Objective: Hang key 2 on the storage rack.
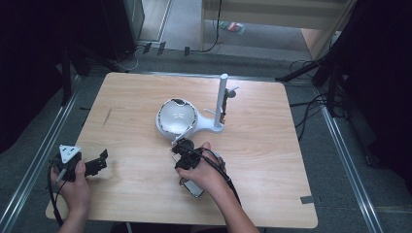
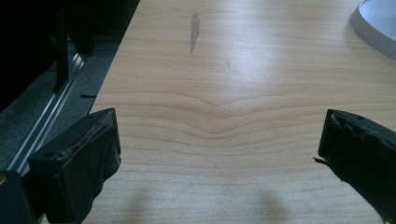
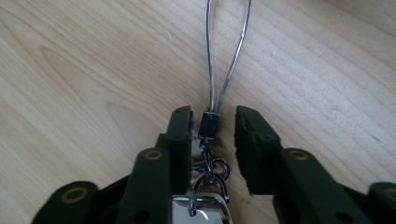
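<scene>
A thin steel wire loop [image 3: 224, 56] lies on the wooden table [image 1: 272, 160], joined by a small black ferrule [image 3: 209, 125] to a metal clasp [image 3: 212, 170] and a shiny silver piece [image 3: 201, 211]. My right gripper [image 3: 213, 126] straddles the ferrule with its jaws a little apart, a gap showing on the right side. In the high view this right gripper [image 1: 180, 145] is just in front of a white stand [image 1: 176, 116] with a bowl-shaped base and an upright post [image 1: 222, 97]. My left gripper [image 1: 101, 160] [image 2: 219, 140] is wide open over bare wood at the front left.
A white and silver object [image 1: 195, 189] pokes out under the right hand. The white stand's rim [image 2: 373, 28] shows at the top right of the left gripper view. A dark mark [image 2: 194, 28] streaks the wood. Metal rails [image 1: 43, 155] and dark floor flank the table.
</scene>
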`<action>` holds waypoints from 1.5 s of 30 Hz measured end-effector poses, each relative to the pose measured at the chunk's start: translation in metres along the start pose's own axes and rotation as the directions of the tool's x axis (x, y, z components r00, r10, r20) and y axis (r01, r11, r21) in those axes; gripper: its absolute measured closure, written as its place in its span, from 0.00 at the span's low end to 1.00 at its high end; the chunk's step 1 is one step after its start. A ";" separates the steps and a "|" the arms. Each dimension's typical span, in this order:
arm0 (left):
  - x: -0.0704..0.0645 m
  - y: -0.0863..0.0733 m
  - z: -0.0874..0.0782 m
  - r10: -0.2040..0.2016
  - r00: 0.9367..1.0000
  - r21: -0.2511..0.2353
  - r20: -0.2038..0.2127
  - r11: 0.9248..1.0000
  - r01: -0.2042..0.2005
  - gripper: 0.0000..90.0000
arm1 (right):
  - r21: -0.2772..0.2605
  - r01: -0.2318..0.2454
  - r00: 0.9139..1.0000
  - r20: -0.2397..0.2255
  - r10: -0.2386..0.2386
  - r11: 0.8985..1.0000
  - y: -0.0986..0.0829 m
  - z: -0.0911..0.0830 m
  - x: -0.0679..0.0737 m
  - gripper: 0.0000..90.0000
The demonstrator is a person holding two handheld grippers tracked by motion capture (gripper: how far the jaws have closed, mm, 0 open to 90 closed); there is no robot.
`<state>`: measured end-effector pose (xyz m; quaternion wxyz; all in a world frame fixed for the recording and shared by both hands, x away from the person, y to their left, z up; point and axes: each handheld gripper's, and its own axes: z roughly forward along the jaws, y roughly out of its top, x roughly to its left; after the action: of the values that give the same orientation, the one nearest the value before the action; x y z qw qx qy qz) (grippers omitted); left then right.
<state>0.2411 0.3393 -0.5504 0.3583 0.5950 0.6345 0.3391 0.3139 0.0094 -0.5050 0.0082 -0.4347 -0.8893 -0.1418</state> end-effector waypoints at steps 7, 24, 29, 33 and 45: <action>0.000 0.000 0.000 -0.001 1.000 0.002 0.004 1.000 0.001 0.00 | 0.005 0.022 0.999 0.042 -0.022 1.000 0.000 0.005 0.003 0.91; -0.002 0.000 0.001 0.012 1.000 0.003 -0.004 1.000 -0.012 0.00 | -0.119 0.020 0.999 0.038 -0.015 0.993 -0.020 -0.008 -0.013 0.92; -0.003 0.000 0.001 0.024 1.000 0.003 -0.009 1.000 -0.024 0.00 | -0.176 0.039 0.999 0.032 -0.034 0.984 -0.025 -0.014 -0.014 0.92; -0.002 0.000 0.001 0.021 1.000 0.003 -0.007 1.000 -0.021 0.00 | -0.226 0.030 0.999 0.024 -0.025 0.974 -0.030 -0.018 -0.016 0.92; -0.002 0.000 0.001 0.020 1.000 0.005 -0.005 1.000 -0.020 0.00 | -0.361 0.015 1.000 0.026 -0.006 0.932 -0.042 -0.030 -0.022 0.92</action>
<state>0.2426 0.3370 -0.5506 0.3515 0.6014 0.6303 0.3427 0.2919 -0.0394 -0.4894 -0.0834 -0.4256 -0.8504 -0.2977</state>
